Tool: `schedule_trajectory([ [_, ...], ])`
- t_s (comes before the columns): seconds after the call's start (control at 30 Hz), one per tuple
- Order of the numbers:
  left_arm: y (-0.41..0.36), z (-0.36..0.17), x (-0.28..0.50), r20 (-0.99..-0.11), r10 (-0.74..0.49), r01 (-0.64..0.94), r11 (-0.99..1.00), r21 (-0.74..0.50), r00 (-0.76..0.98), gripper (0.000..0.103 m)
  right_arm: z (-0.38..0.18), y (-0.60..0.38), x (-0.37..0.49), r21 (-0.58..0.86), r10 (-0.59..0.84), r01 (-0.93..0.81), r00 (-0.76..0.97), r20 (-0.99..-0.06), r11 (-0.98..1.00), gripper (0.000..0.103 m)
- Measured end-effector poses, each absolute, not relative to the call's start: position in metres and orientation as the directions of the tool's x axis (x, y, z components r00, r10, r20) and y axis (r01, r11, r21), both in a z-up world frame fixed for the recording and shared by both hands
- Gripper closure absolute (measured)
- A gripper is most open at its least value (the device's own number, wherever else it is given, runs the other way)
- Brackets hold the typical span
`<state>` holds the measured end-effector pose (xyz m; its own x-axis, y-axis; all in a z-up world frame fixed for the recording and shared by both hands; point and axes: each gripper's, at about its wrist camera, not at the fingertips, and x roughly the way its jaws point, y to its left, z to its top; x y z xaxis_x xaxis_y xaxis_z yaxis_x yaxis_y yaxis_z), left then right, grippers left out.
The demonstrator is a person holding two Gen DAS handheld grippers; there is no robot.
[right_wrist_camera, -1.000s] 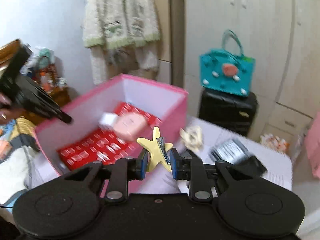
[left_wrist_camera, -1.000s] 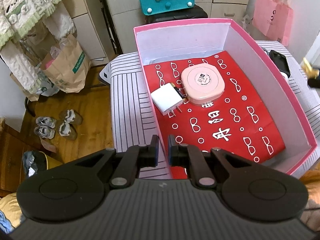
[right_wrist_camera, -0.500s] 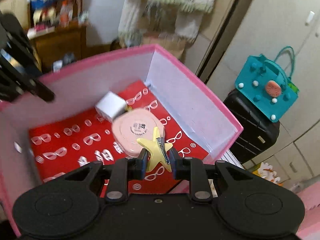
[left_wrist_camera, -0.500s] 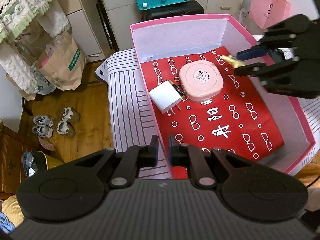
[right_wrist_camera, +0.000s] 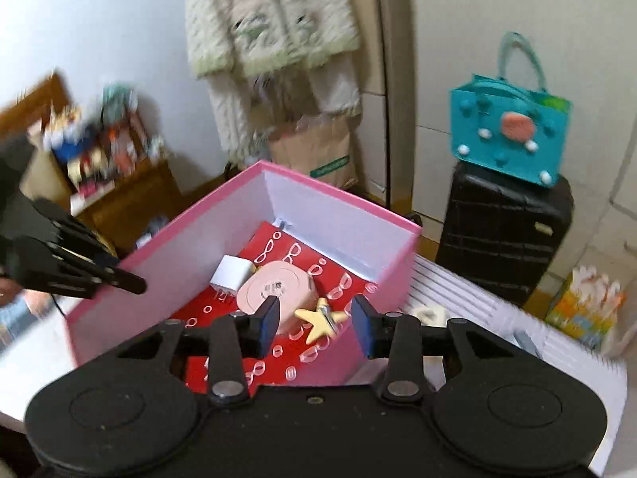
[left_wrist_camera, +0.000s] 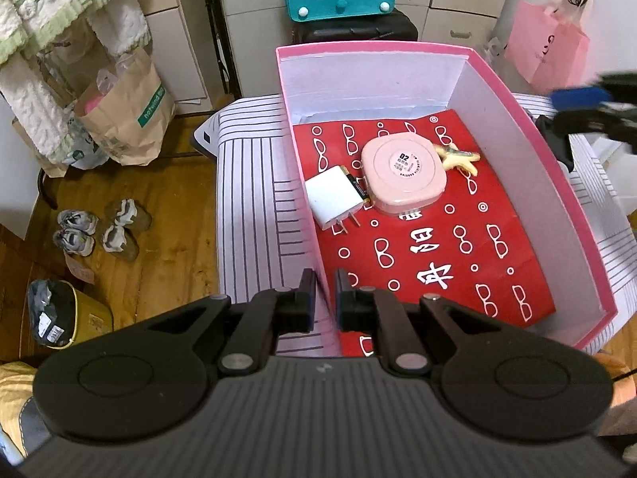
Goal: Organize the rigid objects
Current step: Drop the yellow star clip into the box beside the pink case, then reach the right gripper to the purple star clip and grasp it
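Right gripper (right_wrist_camera: 314, 320) jaws opening, now empty; star clip (left_wrist_camera: 458, 156) released into pink box (left_wrist_camera: 529, 119), frame centre; left gripper (left_wrist_camera: 321, 298) closed on box wall; one more item sorted

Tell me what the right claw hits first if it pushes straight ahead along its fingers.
Probably the yellow star clip lying on the red box floor beside the pink case; it sits between the opening right claw fingers in view. Depth is unclear, so the box floor may come first.

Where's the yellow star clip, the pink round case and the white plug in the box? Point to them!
star clip (left_wrist_camera: 458, 156), left wrist view, on its middle where the arms meet.
pink case (left_wrist_camera: 403, 173), left wrist view, on the lid near its round label.
white plug (left_wrist_camera: 331, 196), left wrist view, on its flat top face.
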<state>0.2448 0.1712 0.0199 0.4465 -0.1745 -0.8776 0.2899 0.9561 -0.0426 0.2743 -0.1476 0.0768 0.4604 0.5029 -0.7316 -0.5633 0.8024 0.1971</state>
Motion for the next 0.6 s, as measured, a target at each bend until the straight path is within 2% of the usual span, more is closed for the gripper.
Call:
schedule_trajectory([
  [0.2, 0.167, 0.016, 0.248, -0.882, -0.151, 0.257, 0.966, -0.035, 0.447, 0.094, 0.07, -0.202, 0.239, 0.244, 0.469, -0.473, 0.447, -0.762, 0.847, 0.058],
  [0.47, 0.165, 0.015, 0.248, -0.884, -0.126, 0.212, 0.977, -0.031, 0.451, 0.094, 0.01, -0.235, 0.198, 0.196, 0.395, -0.44, 0.423, -0.815, 0.876, 0.057],
  [0.6, 0.163, 0.015, 0.252, -0.891, -0.111, 0.192, 0.981, -0.027, 0.44, 0.094, -0.015, -0.239, 0.194, 0.187, 0.388, -0.46, 0.394, -0.833, 0.868, 0.053],
])
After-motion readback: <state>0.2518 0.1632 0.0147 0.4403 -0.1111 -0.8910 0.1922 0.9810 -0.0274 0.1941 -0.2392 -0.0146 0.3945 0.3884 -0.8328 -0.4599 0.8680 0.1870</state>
